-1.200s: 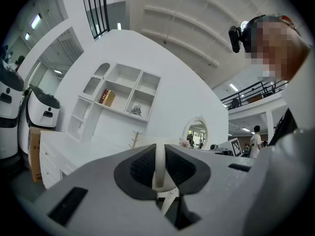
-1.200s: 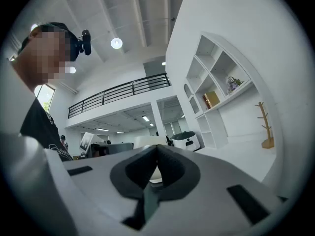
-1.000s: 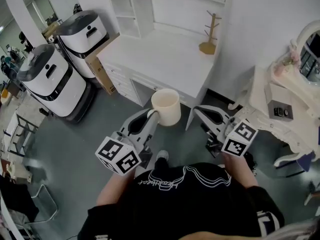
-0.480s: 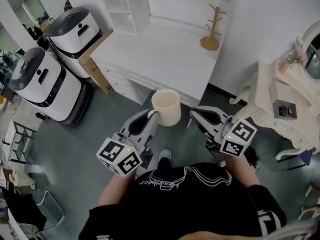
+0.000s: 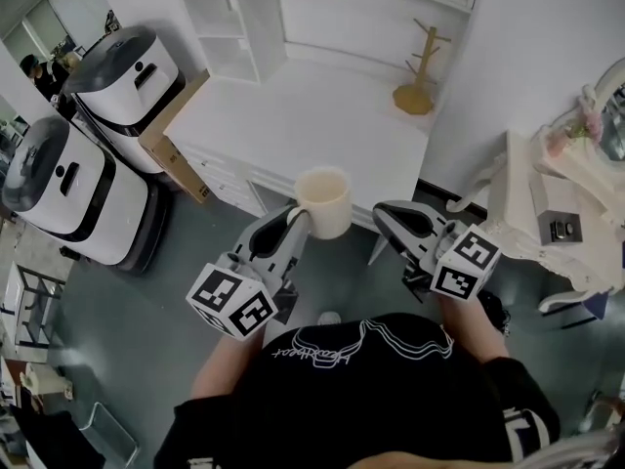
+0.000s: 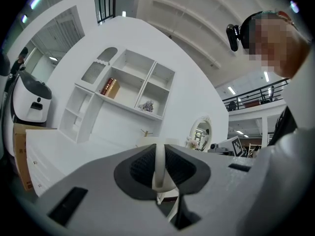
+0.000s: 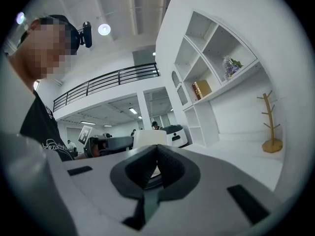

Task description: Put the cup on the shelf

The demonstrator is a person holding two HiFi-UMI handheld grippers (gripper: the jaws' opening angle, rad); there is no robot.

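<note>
- Since the earlier frame the cup (image 5: 323, 201) has come forward from above the floor (image 5: 146, 301) to above the near edge of the white surface (image 5: 293, 115). The two white machines (image 5: 63, 198) have slid toward the left of the head view.
- The left tool (image 5: 298, 223) is clenched on the cup's handle (image 6: 159, 163), a thin white strip between the dark pads (image 6: 140, 168). The cup is upright, carried in the air, mouth up.
- The right tool (image 5: 384, 210) is closed on nothing, just right of the cup and apart from it.
- The surface carries only a wooden mug tree (image 5: 418, 74), at its far right corner close to the wall (image 5: 508, 66).
- A white shelf unit (image 6: 129, 90) stands along the far side. One compartment holds a golden canister (image 6: 110, 87), and the one to its right holds a small plant (image 6: 146, 105).
- Left of the surface a cardboard box (image 5: 174, 130) leans against its side, with the machines beyond it.
- On the right, a strip of floor parts the surface from a white dressing table (image 5: 547, 179).
- The middle of the surface, from the near edge to the shelf unit, lies open.
</note>
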